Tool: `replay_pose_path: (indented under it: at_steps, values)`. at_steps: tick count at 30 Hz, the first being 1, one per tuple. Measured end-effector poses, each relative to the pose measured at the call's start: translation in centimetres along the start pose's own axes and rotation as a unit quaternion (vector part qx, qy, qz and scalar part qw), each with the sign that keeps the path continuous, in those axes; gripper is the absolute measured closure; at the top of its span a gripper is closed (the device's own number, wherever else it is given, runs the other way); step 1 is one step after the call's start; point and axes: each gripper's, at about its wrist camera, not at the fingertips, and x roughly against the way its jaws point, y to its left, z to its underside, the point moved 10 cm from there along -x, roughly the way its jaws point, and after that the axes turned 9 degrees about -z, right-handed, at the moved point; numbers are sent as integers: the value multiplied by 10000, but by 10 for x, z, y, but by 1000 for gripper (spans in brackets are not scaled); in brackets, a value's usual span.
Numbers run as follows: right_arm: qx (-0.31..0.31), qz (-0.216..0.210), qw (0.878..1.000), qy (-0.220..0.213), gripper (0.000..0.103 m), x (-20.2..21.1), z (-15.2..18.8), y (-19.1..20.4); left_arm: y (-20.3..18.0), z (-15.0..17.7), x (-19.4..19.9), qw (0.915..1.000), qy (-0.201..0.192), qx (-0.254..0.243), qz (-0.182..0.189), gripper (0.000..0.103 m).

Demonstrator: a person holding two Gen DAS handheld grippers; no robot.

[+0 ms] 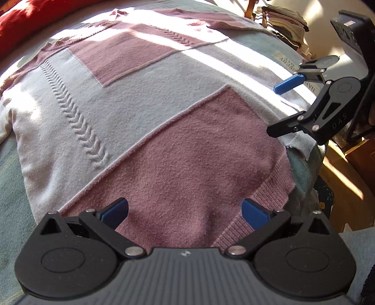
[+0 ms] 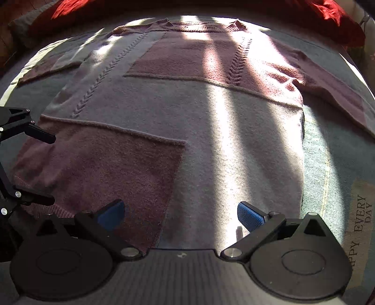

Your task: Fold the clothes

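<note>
- Plainly, we see a knitted sweater [image 1: 145, 98] in mauve and pale grey blocks lying spread flat on a grey-green bed cover [image 2: 332, 150], its neckline at the far side and its hem towards us
- Our left gripper [image 1: 185, 212] hovers low at the hem corner, over the mauve block and its ribbed edge; its blue-padded fingers [image 1: 116, 212] stand wide apart with nothing between them
- Our right gripper [image 2: 180, 214] sits at the hem further along, over the seam where the mauve block meets the grey; its fingers [image 2: 249, 215] are likewise spread wide and hold nothing
- From the left wrist view the right gripper [image 1: 281, 108] shows at the right edge, just above the grey hem corner, fingers parted
- From the right wrist view the left gripper [image 2: 46, 169] shows at the left edge, its two dark fingers apart over the mauve hem
- One sleeve [image 2: 332, 93] lies stretched out to the right, the other sleeve [image 2: 51, 65] to the left, both flat on the cover
- Bands of sunlight cross the sweater's body
- A printed label [image 2: 361, 223] on the cover reads "HAPPY EVERY DAY"
- A red cushion [image 2: 328, 14] lies beyond the neckline, and a pile of folded clothes [image 1: 286, 21] sits off the far corner of the bed
</note>
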Motion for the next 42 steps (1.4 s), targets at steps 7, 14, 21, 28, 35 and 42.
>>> replay_pose_path:
  at_steps: [7,14,21,28,35,42]
  values:
    - [-127,-166,9976,657,0,-16,33,9,9,32,7,9991,392,175,49,1]
    - [-712,-110,9971,241,0,-1,1,-14,42,-22,7,9995,-235,143,-183,1]
    - [-1551,-436,9869,-74,0,-15,-15,-40,81,-39,-24,9983,-141,272,-491,1]
    - [-1718,33,9851,86,0,-2,10,-67,115,-25,6,9938,-167,992,-478,1]
    - [-1837,374,9822,149,0,-16,3,-65,160,-104,-22,9865,-850,1282,-562,1]
    - [-1554,279,9872,247,0,-12,10,-64,180,-100,-28,9894,-592,1013,-861,1]
